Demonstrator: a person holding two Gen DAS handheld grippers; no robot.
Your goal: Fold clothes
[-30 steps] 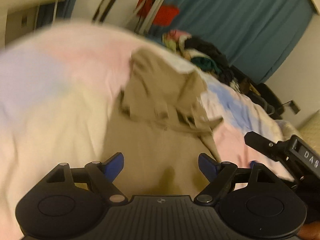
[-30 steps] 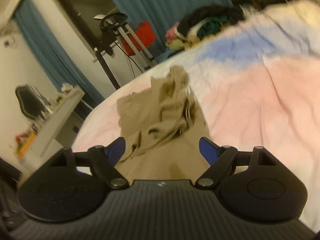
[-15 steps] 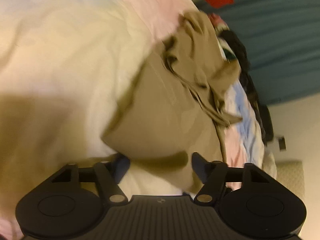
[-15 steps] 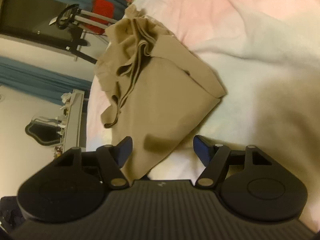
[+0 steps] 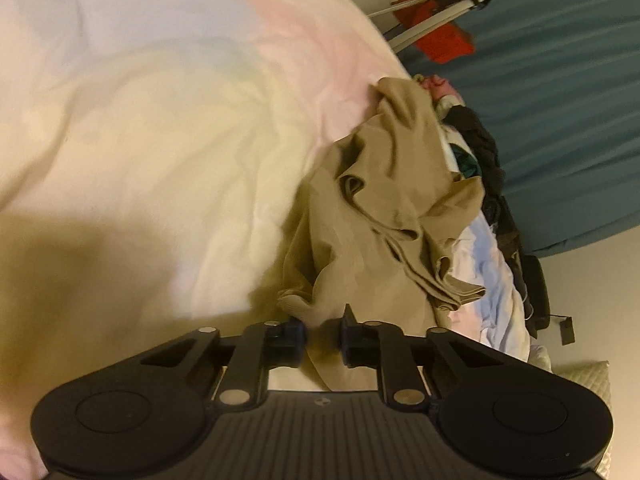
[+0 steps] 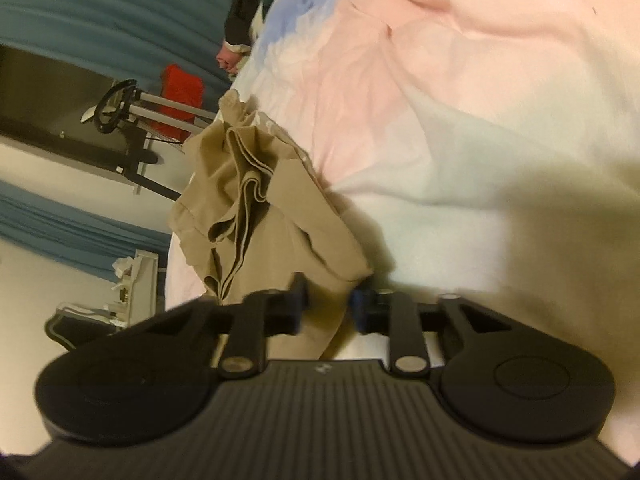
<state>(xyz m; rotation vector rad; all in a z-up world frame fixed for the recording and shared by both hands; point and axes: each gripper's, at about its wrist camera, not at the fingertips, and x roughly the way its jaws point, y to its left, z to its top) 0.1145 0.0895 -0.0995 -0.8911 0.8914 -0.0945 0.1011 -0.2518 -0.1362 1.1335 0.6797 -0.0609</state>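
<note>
Lengthwise, the tan garment [image 5: 384, 216] stretches away from both tongs.

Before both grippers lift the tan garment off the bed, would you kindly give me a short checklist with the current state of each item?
1. Left gripper has cloth between its fingers: ok, the tan garment runs through the narrow gap.
2. Right gripper has cloth between its fingers: ok, the garment's near edge passes between them.
3. Both grips fully clamped: cannot tell; a gap shows in each, filled with fabric.
4. Garment spread flat: not ok, its far end is bunched in folds.
5. Only the garment caught, not the bedsheet: cannot tell.
6. Garment apart from the clothes pile: cannot tell; they overlap in the left wrist view.
</note>
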